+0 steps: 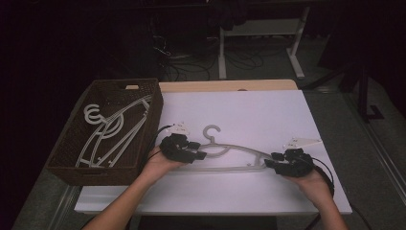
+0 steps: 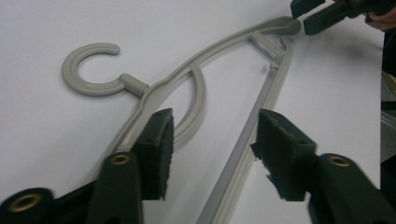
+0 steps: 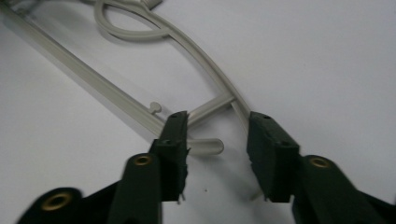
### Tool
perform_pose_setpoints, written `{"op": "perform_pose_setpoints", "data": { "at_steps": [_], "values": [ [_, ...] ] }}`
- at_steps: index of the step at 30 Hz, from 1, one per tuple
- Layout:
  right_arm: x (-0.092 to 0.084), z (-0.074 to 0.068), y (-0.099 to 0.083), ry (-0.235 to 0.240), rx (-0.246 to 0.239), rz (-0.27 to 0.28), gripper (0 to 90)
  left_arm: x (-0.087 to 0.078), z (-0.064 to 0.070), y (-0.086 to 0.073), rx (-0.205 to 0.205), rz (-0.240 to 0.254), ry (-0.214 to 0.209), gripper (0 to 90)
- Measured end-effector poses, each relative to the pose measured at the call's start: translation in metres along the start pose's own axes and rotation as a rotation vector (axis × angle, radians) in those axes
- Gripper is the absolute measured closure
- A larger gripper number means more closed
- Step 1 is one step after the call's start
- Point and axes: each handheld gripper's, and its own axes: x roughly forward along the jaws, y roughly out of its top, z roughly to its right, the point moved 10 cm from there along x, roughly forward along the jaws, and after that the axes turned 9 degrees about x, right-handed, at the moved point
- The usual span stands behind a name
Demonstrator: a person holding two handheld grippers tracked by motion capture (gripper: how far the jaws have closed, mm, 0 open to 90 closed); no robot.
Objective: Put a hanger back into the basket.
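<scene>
A pale grey plastic hanger lies flat on the white counter, its hook pointing toward the far edge and its long bar running left to right just in front of the person. The left gripper, held in the person's left hand, sits at the hanger's left end; in the left gripper view its jaws stand wide apart over the hanger, one pad resting against the curved shoulder arm and the other just outside the straight bottom bar, neither clamped. The right gripper, in the right hand, is at the hanger's right end; in the right gripper view its jaws are also apart, straddling the corner of the hanger where the shoulder arm meets the bar, with the left pad touching a short stub of the bar and the right pad just beside the arm. That gripper's tips also appear at the top right of the left gripper view, right at the far tip of the hanger. To the left on the counter stands a dark woven basket holding more hangers of the same pale colour, lying stacked with their hooks toward the basket's far left side. Cables trail from both grippers toward the person
</scene>
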Motion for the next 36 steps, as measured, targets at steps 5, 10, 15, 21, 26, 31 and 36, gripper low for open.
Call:
{"op": "perform_pose_setpoints", "data": {
  "at_steps": [5, 10, 15, 21, 26, 31, 36],
  "values": [
    [0.003, 0.005, -0.003, -0.021, 0.018, -0.035, 80.7, 0.004, 0.001, -0.004, -0.004, -0.007, -0.011, 37.9],
    [0.012, 0.008, -0.011, -0.061, -0.005, -0.105, 89.1, 0.005, 0.001, -0.006, -0.010, -0.012, -0.012, 37.8],
    [0.015, 0.014, -0.012, -0.090, 0.007, -0.120, 89.2, 0.004, -0.001, -0.006, -0.019, -0.007, -0.011, 36.6],
    [0.017, 0.028, -0.007, -0.143, 0.028, -0.115, 89.2, 0.004, 0.000, -0.006, -0.014, -0.007, -0.011, 36.4],
    [0.020, 0.056, 0.001, -0.208, 0.063, -0.116, 89.2, 0.004, -0.001, -0.006, -0.015, -0.003, -0.008, 36.4],
    [0.021, 0.081, 0.010, -0.278, 0.078, -0.108, 89.2, 0.004, -0.002, -0.006, -0.015, -0.008, -0.004, 36.4],
    [0.022, 0.106, 0.020, -0.332, 0.101, -0.092, 89.2, 0.004, -0.002, -0.006, -0.015, -0.010, -0.003, 36.4]
  ]
}}
